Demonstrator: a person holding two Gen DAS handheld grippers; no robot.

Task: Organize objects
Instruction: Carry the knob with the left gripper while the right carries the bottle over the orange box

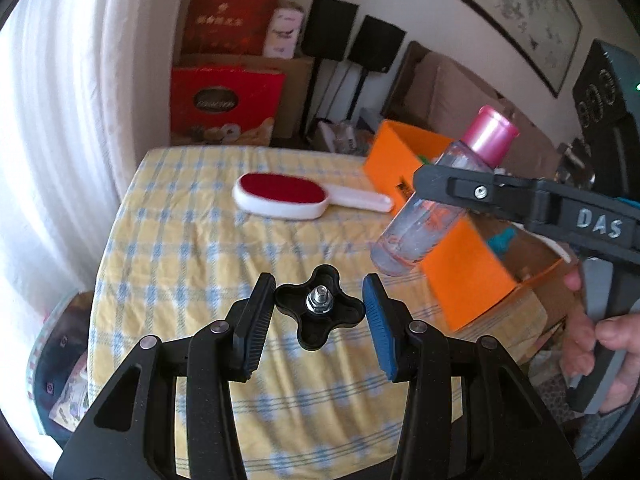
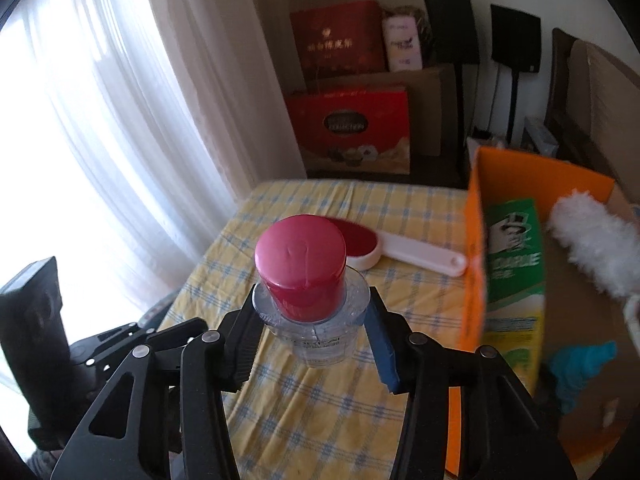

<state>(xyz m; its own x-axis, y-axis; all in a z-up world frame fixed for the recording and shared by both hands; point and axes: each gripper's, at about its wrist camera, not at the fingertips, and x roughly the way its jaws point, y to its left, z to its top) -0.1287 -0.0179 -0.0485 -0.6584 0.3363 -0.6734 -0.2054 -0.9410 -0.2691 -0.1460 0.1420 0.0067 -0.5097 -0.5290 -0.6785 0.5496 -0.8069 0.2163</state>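
Observation:
My left gripper (image 1: 319, 282) is shut on a black four-lobed knob (image 1: 320, 320) with a steel bolt through it, held above the yellow checked tablecloth (image 1: 180, 260). My right gripper (image 2: 314, 294) is shut on a clear bottle with a pink cap (image 2: 300, 258), pads pressing its shoulder. In the left wrist view that bottle (image 1: 416, 236) hangs tilted in the right gripper (image 1: 440, 178) in front of the orange box (image 1: 464, 280). A person's hand (image 1: 600, 344) grips the right handle.
A white lint brush with a red pad (image 1: 280, 194) lies on the cloth by the box's near wall. The orange box (image 2: 474, 264) holds a green-yellow carton (image 2: 516, 264), a white duster (image 2: 588, 244) and a teal item (image 2: 580, 364). Red gift boxes (image 2: 352, 124) and curtains stand beyond the table.

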